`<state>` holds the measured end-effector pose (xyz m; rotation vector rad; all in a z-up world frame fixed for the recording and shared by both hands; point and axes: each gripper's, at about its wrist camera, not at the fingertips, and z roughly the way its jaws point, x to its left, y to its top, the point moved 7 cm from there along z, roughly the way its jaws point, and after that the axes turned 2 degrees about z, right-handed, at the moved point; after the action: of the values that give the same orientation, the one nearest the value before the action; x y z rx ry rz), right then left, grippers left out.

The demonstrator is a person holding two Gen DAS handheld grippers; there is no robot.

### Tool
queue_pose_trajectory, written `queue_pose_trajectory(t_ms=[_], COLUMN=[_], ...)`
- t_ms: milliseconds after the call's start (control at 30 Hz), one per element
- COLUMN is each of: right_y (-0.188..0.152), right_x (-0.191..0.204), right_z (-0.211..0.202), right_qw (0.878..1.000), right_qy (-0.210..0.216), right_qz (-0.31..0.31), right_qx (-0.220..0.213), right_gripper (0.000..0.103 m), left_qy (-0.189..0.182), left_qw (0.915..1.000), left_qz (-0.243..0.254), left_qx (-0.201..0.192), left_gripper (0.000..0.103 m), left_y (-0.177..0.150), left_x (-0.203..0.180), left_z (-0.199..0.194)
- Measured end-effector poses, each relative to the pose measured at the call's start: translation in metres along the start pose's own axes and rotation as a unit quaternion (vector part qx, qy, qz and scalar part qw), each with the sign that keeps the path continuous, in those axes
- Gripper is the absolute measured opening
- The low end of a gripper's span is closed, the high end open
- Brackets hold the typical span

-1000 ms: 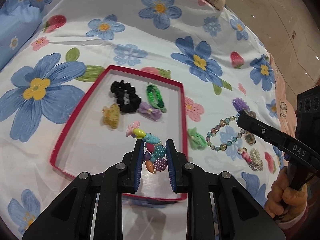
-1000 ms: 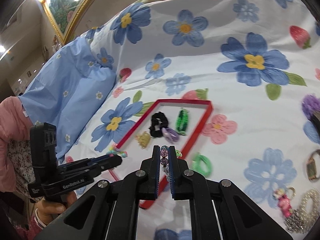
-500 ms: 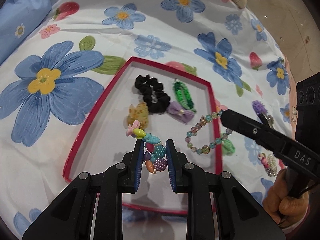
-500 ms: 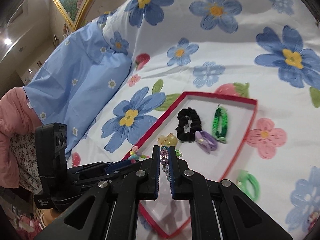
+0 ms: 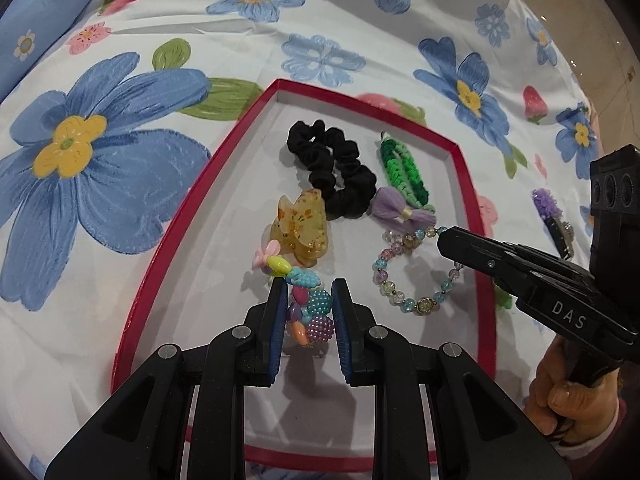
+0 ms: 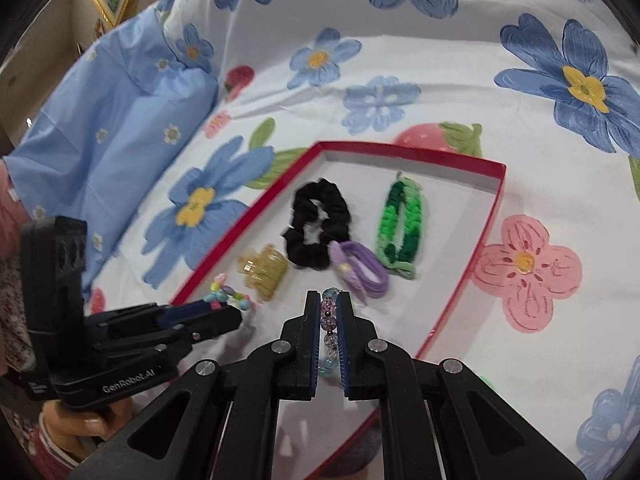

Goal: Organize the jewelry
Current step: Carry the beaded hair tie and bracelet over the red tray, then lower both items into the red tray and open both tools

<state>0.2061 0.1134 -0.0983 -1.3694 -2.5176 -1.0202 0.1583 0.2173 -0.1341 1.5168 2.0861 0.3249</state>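
Floral-sheeted bed [image 5: 360, 24], red tray [image 5: 464, 184]: left claw [image 5: 308, 312] clamps colourful bead bracelet [image 5: 310, 306], right claw [image 6: 329, 344] pinches pastel bead bracelet [image 5: 404, 276]; lower both onto bare tray floor directly beneath, then release.

The tray [image 5: 468, 184] lies on the bed [image 5: 360, 12]. In it, the scrunchie [image 5: 332, 168] sits left of the woven band [image 5: 404, 168]; the claw clip [image 5: 300, 224] and bow tie [image 5: 404, 210] lie nearer, before them.
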Motion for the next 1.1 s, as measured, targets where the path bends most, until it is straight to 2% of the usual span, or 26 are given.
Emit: queue_pose_trajectory(t_ms=[400,667,800,867,933,1100], right_y=[-0.001,0.0,-0.001,-0.002,-0.003,-0.003], right_x=[-0.009,-0.009,-0.008,-0.007,-0.006,0.0], right_z=[0.014,0.013,0.011,0.008,0.003,-0.015], right_qw=[0.998,0.998,0.999,0.999,0.999,1.0], right_qy=[-0.046,-0.046,-0.042,-0.035,-0.029,-0.016], right_qz=[-0.031,-0.029,-0.024,-0.02,-0.014,-0.007], right_qx=[0.025,0.024,0.025,0.023,0.019,-0.003], right_gripper=[0.008,0.012,0.014,0.016,0.026,0.029], left_qy=[0.014,0.025,0.026,0.027,0.027,0.025], left_qw=[0.9998,0.9996,0.9996,0.9996,0.9996,0.9996], left_qz=[-0.007,-0.006,-0.005,-0.007,-0.008,-0.012], left_qx=[0.014,0.01,0.009,0.007,0.004,-0.007], left_gripper=[0.022,0.034,0.035,0.038,0.041,0.044], left_y=[-0.002,-0.002,-0.002,-0.002,-0.003,-0.007], left_x=[0.004,0.004,0.004,0.004,0.003,-0.001], left_z=[0.008,0.003,0.0,-0.003,-0.007,-0.022])
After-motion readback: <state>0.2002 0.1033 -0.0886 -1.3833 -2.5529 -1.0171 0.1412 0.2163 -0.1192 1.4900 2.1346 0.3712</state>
